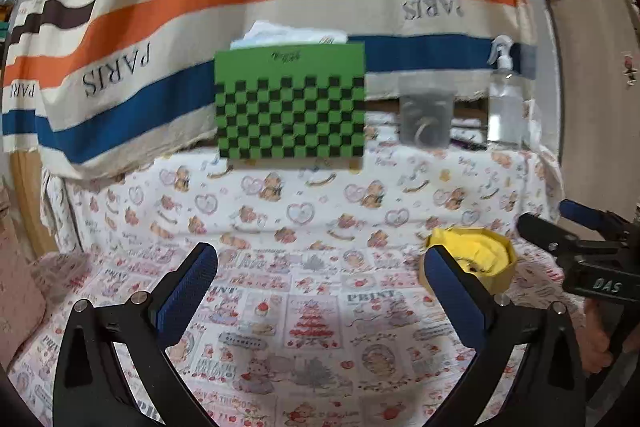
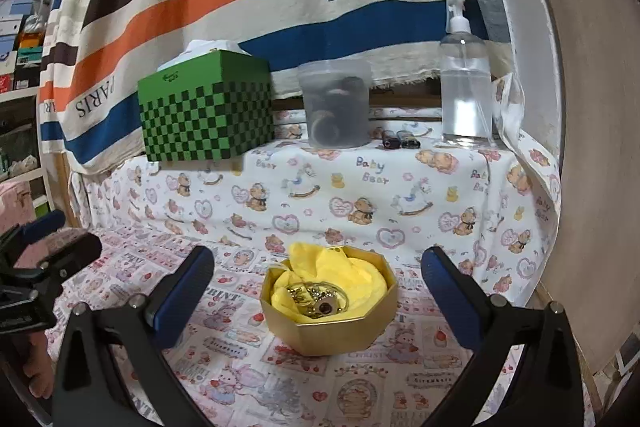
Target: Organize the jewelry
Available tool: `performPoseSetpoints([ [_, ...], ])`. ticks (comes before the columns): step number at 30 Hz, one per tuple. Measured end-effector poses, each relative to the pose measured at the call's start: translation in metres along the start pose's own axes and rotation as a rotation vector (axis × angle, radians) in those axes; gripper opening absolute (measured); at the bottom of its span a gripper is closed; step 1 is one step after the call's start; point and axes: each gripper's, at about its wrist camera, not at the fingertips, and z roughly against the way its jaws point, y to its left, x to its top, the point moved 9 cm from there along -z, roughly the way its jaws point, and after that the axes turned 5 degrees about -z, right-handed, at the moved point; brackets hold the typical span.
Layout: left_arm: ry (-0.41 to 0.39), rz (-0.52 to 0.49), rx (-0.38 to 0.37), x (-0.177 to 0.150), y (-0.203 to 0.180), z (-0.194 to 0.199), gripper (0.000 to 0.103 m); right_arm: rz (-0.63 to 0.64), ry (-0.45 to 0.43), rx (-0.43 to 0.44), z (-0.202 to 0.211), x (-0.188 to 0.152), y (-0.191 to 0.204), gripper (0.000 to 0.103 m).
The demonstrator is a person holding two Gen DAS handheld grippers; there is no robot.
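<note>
Both tools, left tool (image 1: 320, 267) and right tool (image 2: 318, 269), stand apart over the printed cloth; the octagonal gold box (image 2: 332, 327) holds crumpled yellow paper (image 2: 352, 275).

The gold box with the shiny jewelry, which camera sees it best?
The right wrist view: the gold box sits centred, open, jewelry visible on yellow paper. The left wrist view shows it blurry, partly behind a finger.

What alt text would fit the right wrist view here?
An open gold octagonal box, lined with yellow tissue and holding tangled jewelry, sits between the spread fingers of the right hand-held gripper. Behind, on a raised ledge, stand a green checkered tissue box, a clear tub and a pump bottle.
</note>
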Motion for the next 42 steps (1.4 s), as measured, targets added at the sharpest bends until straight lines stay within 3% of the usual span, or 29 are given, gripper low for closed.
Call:
performPoseSetpoints([
  [2, 0.061, 0.011, 0.014, -0.006, 0.004, -0.011, 0.103, 0.002, 0.015, -0.012, -0.003, -0.001, -0.001, 0.103],
  [7, 0.086, 0.045, 0.022, -0.010, 0.011, -0.015, 0.103, 0.026, 0.011, -0.047, -0.003, -0.001, 0.000, 0.103],
  [18, 0.030, 0.014, 0.053, -0.004, 0.008, -0.004, 0.103, 0.029, 0.011, -0.047, -0.003, -0.002, 0.001, 0.103],
  [42, 0.026, 0.023, 0.083, -0.004, 0.013, -0.002, 0.103, 0.030, 0.012, -0.050, -0.002, -0.002, 0.001, 0.103],
])
